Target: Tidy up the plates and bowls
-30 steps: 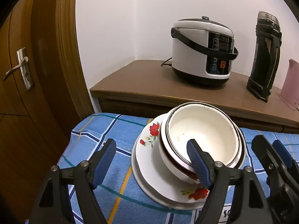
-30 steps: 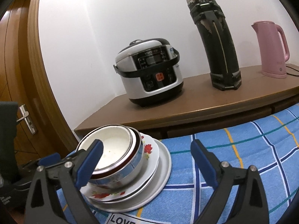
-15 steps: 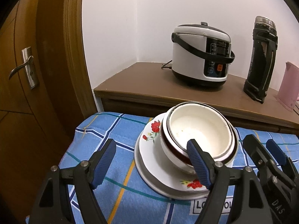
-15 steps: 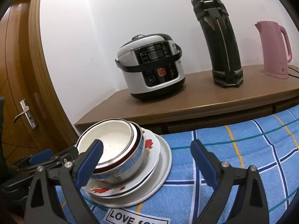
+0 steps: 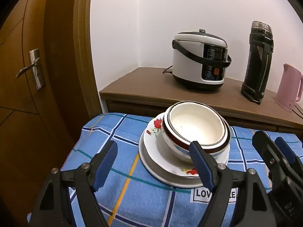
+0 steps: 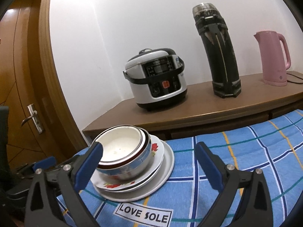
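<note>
Nested bowls (image 5: 195, 130) (image 6: 123, 153), white inside with a brown rim band, sit on stacked plates (image 5: 151, 151) (image 6: 166, 160); the upper plate has red flowers and the bottom plate is plain. The stack rests on a blue checked cloth (image 5: 117, 189) (image 6: 246, 151). My left gripper (image 5: 153, 167) stands open just in front of the stack, holding nothing. My right gripper (image 6: 149, 167) is open too, near the stack's front right, its left finger (image 6: 89, 164) overlapping the bowls in view. The right gripper (image 5: 280, 160) also shows at the right edge of the left wrist view.
A wooden sideboard (image 5: 147, 90) behind the cloth carries a white rice cooker (image 5: 200, 64) (image 6: 157, 83), a tall black flask (image 5: 257, 64) (image 6: 217, 56) and a pink kettle (image 5: 289, 87) (image 6: 272, 58). A wooden door with a metal handle (image 5: 32, 66) is on the left.
Both grippers have drawn back and up from the stack, which now looks smaller and farther. Bowls and plates have not moved. Both grippers stay open.
</note>
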Action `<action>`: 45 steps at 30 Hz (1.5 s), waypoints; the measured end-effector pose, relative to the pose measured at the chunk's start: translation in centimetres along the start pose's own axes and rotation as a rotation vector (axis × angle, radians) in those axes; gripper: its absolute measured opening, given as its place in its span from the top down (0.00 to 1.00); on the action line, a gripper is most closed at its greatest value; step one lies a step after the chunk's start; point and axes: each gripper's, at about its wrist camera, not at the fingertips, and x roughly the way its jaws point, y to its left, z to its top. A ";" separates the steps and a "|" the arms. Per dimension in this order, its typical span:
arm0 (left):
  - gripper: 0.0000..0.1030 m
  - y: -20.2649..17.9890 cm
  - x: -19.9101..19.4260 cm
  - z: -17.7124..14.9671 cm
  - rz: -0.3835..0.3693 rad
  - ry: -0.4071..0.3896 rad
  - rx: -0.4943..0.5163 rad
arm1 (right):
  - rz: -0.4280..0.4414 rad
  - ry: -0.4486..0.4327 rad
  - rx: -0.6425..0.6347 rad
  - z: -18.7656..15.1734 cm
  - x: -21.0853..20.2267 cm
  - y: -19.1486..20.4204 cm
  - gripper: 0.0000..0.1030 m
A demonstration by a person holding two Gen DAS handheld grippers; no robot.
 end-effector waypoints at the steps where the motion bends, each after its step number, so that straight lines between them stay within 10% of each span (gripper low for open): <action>1: 0.22 0.0 -0.3 -0.1 -0.001 -0.003 0.000 | -0.001 -0.002 -0.002 0.0 -0.3 0.1 0.02; 45: 0.21 -0.7 -6.1 -1.1 0.020 -0.073 0.042 | -0.044 -0.128 -0.025 0.3 -8.9 2.3 0.00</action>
